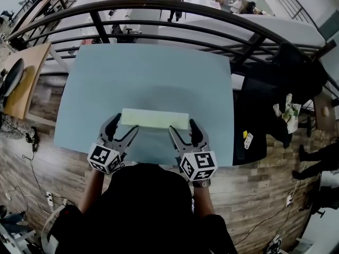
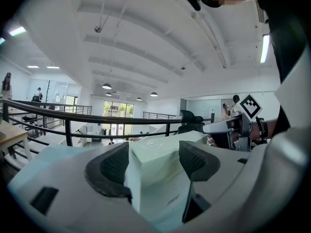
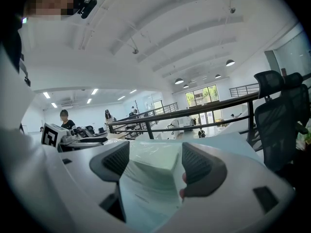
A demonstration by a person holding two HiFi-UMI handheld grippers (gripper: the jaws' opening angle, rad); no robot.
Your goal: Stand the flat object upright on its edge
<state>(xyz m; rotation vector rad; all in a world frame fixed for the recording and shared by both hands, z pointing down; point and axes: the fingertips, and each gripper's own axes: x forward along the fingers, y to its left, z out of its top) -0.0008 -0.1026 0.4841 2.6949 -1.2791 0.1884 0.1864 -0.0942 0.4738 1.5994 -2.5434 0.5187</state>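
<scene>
A long, flat, pale green box [image 1: 154,118] is over the near half of the light blue table [image 1: 148,73]. From the head view I see only a narrow strip of it, so it seems raised or tilted on a long edge. My left gripper [image 1: 124,125] is shut on its left end and my right gripper [image 1: 183,126] on its right end. In the left gripper view the box [image 2: 155,178] fills the gap of the left gripper [image 2: 153,161], with both pads against it. The right gripper view shows the box [image 3: 150,183] clamped in the right gripper [image 3: 151,161]. Both cameras point up at the ceiling.
A curved black railing [image 1: 175,7] runs just beyond the table's far edge. A black office chair [image 1: 275,89] with things on it stands to the right. A wooden desk [image 1: 24,78] stands at the left. The floor near me is wood.
</scene>
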